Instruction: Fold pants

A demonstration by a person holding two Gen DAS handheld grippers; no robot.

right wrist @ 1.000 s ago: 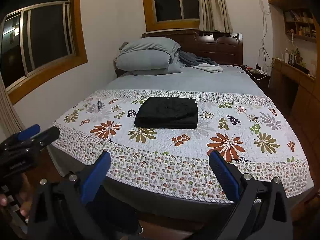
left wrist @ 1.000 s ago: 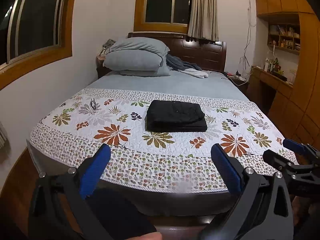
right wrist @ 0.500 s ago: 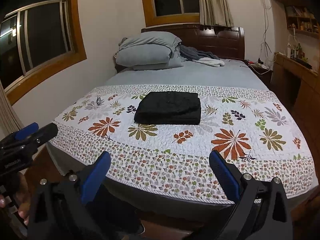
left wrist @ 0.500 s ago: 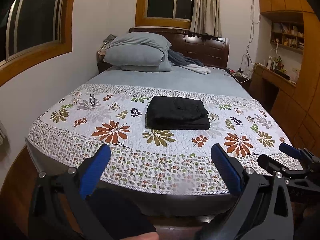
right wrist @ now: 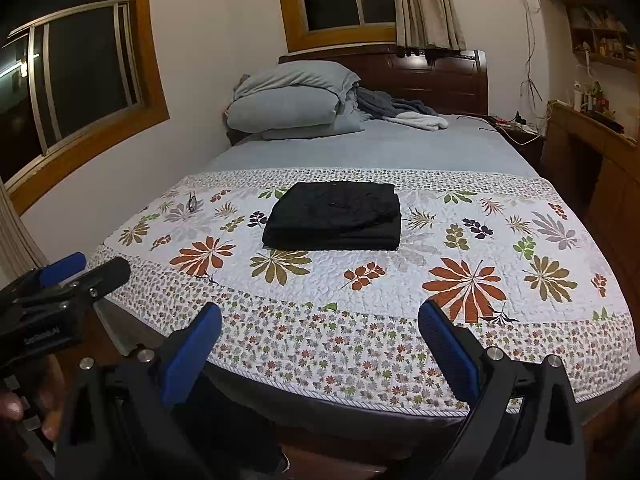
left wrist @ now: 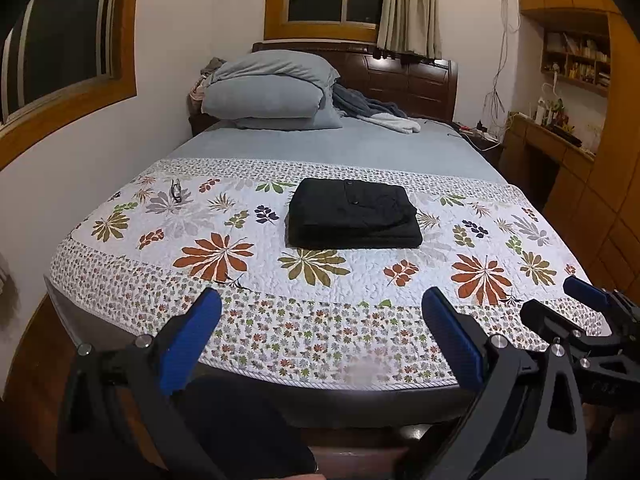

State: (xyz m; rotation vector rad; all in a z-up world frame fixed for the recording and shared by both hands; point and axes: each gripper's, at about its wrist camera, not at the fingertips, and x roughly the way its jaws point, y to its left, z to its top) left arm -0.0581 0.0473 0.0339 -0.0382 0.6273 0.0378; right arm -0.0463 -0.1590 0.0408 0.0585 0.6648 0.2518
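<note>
The black pants (left wrist: 352,216) lie folded in a neat rectangle on the floral quilt (left wrist: 240,272) in the middle of the bed; they also show in the right wrist view (right wrist: 336,216). My left gripper (left wrist: 320,332) is open and empty, held off the foot of the bed, well short of the pants. My right gripper (right wrist: 320,336) is open and empty too, beside it at the foot of the bed. Each gripper shows at the edge of the other's view, the right one (left wrist: 584,312) and the left one (right wrist: 76,276).
Grey pillows (left wrist: 272,92) and a crumpled blanket (left wrist: 372,112) lie at the headboard. A pair of glasses (left wrist: 176,191) lies on the quilt's left part. A wall with windows runs along the left, wooden cabinets and a desk (left wrist: 560,148) along the right.
Both grippers have tilted slightly so the bed sits lower in view and the pants look a little nearer. The pants have not moved. Both grippers stay open.
</note>
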